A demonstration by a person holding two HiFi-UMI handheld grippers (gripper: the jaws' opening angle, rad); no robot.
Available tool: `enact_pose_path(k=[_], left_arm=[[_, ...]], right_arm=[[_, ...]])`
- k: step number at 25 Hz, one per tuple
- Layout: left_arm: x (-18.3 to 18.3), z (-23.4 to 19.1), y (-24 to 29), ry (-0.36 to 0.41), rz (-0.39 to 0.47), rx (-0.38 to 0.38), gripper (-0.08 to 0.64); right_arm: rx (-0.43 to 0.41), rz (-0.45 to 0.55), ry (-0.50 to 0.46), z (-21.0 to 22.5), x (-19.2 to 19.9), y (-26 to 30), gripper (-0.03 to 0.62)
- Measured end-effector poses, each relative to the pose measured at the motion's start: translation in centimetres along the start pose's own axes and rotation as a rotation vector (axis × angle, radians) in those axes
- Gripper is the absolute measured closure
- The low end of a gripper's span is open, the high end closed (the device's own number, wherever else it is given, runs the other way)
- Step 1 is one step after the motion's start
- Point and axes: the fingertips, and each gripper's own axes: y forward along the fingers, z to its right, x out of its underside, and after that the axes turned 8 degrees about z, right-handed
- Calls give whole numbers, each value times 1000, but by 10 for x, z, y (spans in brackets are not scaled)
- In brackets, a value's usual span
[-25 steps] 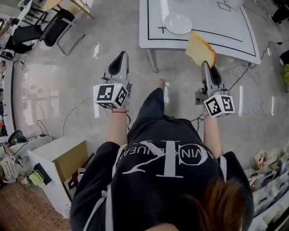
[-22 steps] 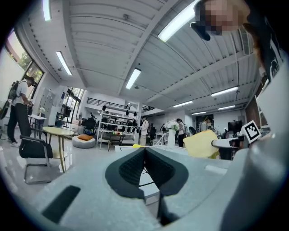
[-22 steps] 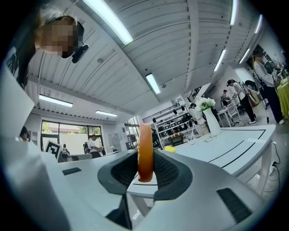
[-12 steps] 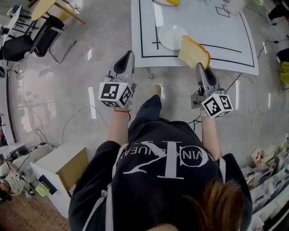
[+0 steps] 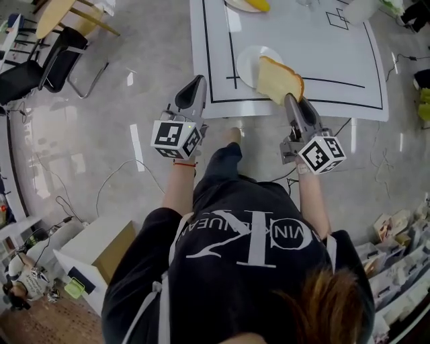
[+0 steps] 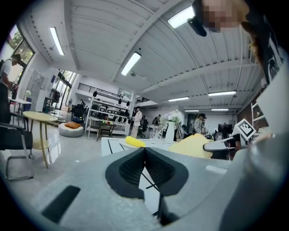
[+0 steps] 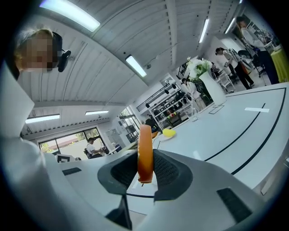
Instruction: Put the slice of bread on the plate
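A slice of bread (image 5: 279,79) with an orange-brown crust hangs over the front of the white table (image 5: 336,74), and its left part overlaps the white plate (image 5: 247,62). My right gripper (image 5: 291,101) is shut on the slice's near edge. In the right gripper view the slice (image 7: 145,149) stands edge-on between the dark pads. My left gripper (image 5: 197,84) is shut and holds nothing; it hovers at the table's front left corner. In the left gripper view the bread (image 6: 192,146) shows to the right, beyond the closed jaws.
Black lines mark the tabletop. A yellow object (image 5: 254,5) lies on a second plate at the far edge. Black chairs (image 5: 57,64) stand on the floor at the left, and a white cabinet with a cardboard box (image 5: 101,245) at the lower left. Cables run across the floor.
Both grippers have moved forward toward the table. The bread, which hung off the table's front edge, is now over the tabletop and partly over the plate.
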Motion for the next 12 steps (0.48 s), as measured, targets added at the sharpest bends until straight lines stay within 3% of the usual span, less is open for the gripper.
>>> enact_pose_path(k=[12], left_arm=[[18,-31,46,-49,-43,23,552]], right_arm=[[10,-125,158,14,25,65,497]])
